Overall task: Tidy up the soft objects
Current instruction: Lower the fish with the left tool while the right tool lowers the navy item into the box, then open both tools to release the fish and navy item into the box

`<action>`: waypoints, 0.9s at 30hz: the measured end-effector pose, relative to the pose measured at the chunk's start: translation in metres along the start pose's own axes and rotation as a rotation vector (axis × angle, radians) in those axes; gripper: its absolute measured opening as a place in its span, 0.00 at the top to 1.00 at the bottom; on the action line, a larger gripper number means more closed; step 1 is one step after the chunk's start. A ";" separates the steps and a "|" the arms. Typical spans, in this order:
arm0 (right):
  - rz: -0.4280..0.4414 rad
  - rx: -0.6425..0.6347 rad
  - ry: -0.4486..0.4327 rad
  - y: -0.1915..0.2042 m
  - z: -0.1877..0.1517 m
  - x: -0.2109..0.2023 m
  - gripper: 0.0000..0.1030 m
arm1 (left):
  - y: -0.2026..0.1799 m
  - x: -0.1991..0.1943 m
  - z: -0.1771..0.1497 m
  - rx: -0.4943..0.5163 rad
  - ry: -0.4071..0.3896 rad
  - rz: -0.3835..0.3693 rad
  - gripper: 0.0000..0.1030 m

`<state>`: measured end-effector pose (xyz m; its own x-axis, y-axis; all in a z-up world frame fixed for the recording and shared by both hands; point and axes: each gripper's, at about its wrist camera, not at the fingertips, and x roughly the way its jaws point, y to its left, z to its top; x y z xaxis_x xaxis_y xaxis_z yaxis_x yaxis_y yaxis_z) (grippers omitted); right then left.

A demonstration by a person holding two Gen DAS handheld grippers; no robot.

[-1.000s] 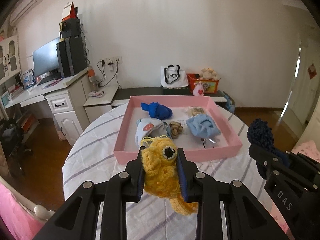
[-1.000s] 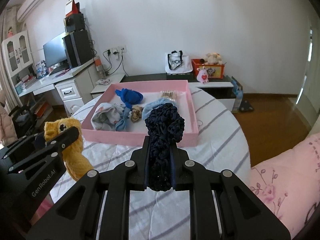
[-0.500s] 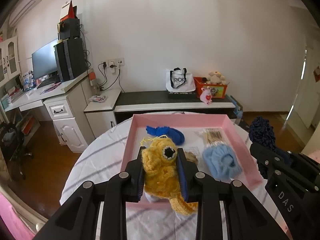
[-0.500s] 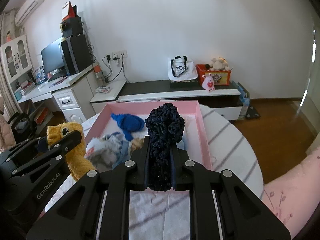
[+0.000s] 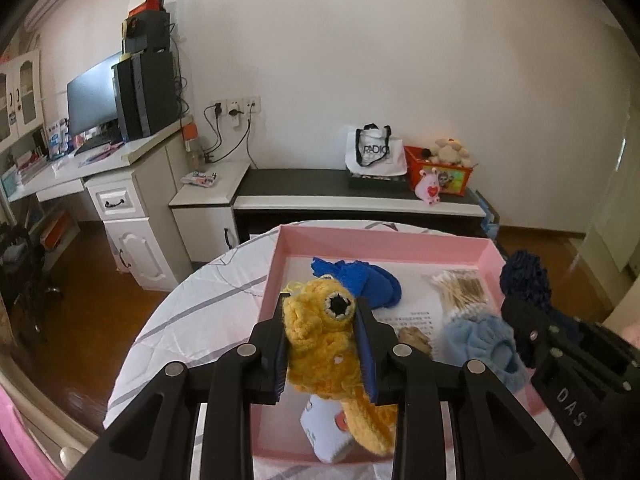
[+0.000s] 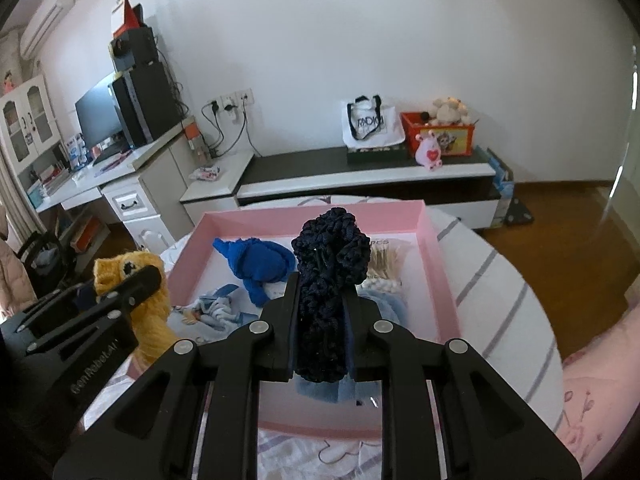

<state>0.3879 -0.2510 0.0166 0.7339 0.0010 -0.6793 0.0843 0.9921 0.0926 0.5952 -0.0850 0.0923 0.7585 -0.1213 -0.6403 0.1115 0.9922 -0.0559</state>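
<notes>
Pretty ordinary room: plain white wall (image 5: 360,60) all the way across, glossy brown wood floor (image 5: 80,340). On the left there's a white desk (image 5: 100,168) with a black monitor (image 5: 92,104) and a tall black speaker (image 5: 146,92) stacked up on it, plus a glass-door cabinet (image 6: 24,120) further left. Wall sockets (image 5: 236,106) have cables dangling down. A long low black-topped bench (image 6: 360,168) runs along the wall, carrying a white tote bag (image 6: 370,124) and an orange toy box (image 6: 438,136). AC unit (image 6: 46,20) sits up high. Daylight comes from the right.
</notes>
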 end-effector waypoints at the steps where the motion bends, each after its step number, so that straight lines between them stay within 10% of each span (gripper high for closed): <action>1: 0.002 0.000 0.009 -0.001 0.000 0.005 0.80 | 0.001 0.004 0.000 -0.004 0.004 -0.002 0.72; 5: 0.023 0.000 0.031 -0.002 -0.002 0.021 0.72 | 0.002 0.021 0.000 -0.003 -0.007 -0.004 0.65; 11: 0.010 0.014 0.027 -0.009 -0.004 0.025 0.42 | 0.000 0.030 -0.018 0.014 -0.013 0.041 0.19; 27: -0.055 0.033 0.028 -0.016 -0.004 0.021 0.14 | 0.004 0.019 -0.034 -0.004 -0.008 0.057 0.00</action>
<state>0.3988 -0.2662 -0.0022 0.7080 -0.0498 -0.7044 0.1468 0.9861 0.0778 0.5881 -0.0827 0.0537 0.7686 -0.0645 -0.6365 0.0650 0.9976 -0.0225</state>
